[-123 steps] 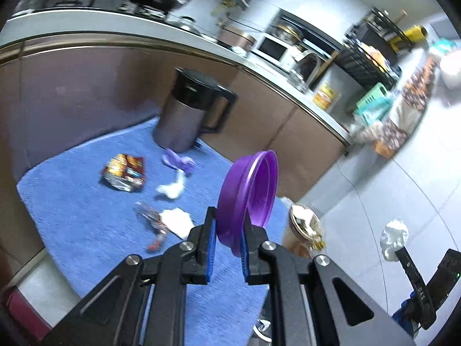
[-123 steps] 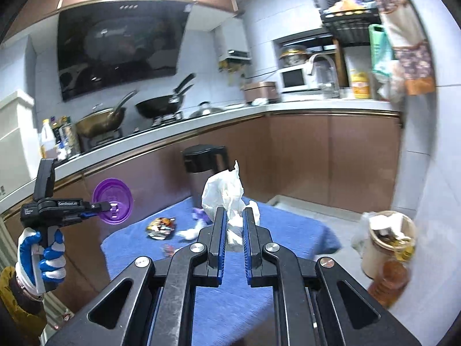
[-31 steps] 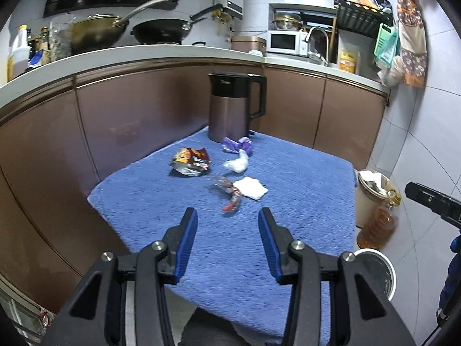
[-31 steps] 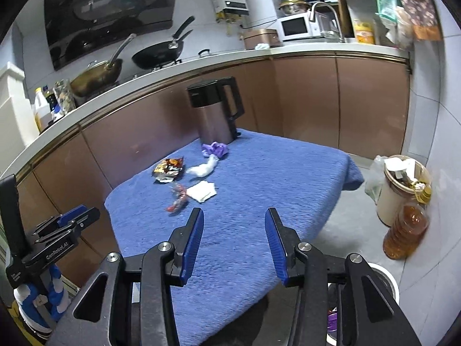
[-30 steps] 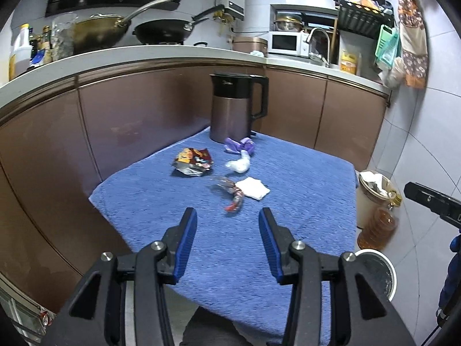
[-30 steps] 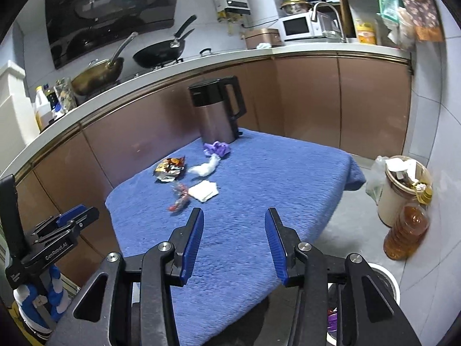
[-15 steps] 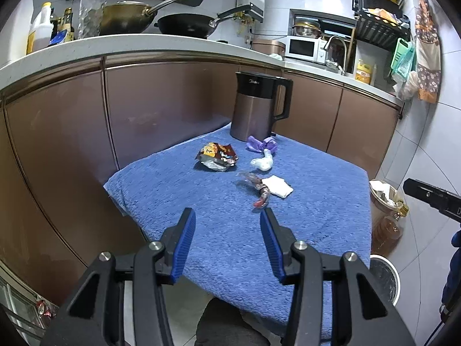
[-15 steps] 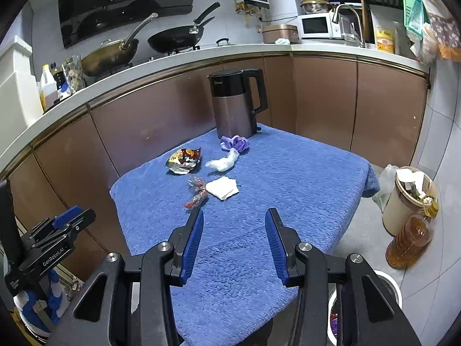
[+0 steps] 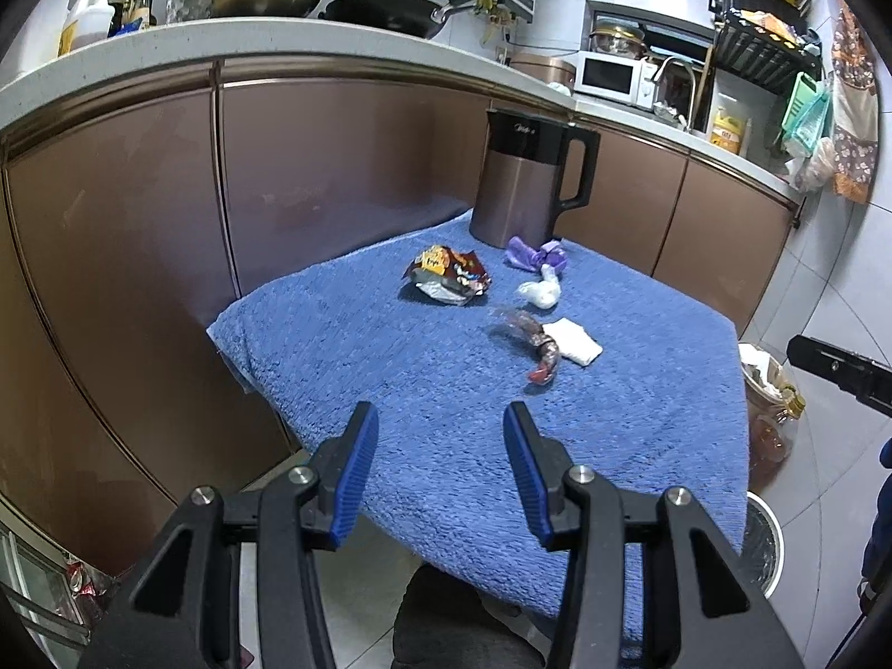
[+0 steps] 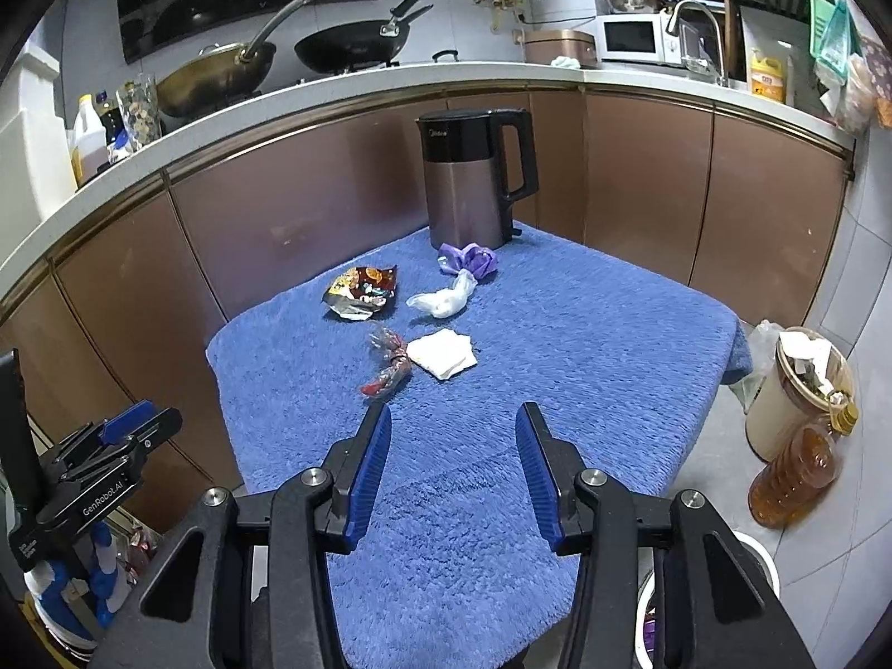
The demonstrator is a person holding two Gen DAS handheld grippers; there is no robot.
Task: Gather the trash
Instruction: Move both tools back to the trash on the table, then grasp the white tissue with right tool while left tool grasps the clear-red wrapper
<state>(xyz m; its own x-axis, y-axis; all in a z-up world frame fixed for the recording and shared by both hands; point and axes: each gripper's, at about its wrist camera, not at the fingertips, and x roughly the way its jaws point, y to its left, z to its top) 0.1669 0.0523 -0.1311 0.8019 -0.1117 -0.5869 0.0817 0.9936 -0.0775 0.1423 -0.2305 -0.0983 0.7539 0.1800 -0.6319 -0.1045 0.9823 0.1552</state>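
Kitchen corner w/ brown cabinets; our surface (image 9: 345, 334) is a low table under a blue shag towel. Left wrist view first: left tool (image 9: 440, 468) hangs over the near edge, jaws apart, nothing between the blue pads. Trash sits in a cluster toward the far side: snack wrapper (image 9: 449, 276), purple plastic scrap (image 9: 535, 256), twisted white bag (image 9: 539, 292), clear candy wrapper w/ red end (image 9: 538, 348) touching a folded white napkin (image 9: 574, 341). We judge all of it featherweight, soft, crinkly; film will slip, so pinch at a raised fold or twisted end, not flat on the pile. Napkin lies flat, so prob. needs a corner pinch into the towel. Electric kettle (image 9: 529, 184) stands just behind the purple scrap, so we should watch the handle on that reach. Right tool's body pokes in at the right edge.

Right wrist view: right tool (image 10: 451, 468) also open and empty, well short of the cluster. Same items: snack wrapper (image 10: 362, 290), purple scrap (image 10: 468, 259), white bag (image 10: 443, 298), candy wrapper (image 10: 387, 365), napkin (image 10: 443, 355). Candy wrapper is nearest, nothing blocking it. Kettle (image 10: 474, 178) at the back. Full bin (image 10: 797, 390) and oil bottle (image 10: 797, 474) stand on the floor at right, beside the surface. Left tool (image 10: 139, 423) shows low left, held in a gloved hand (image 10: 72, 574).
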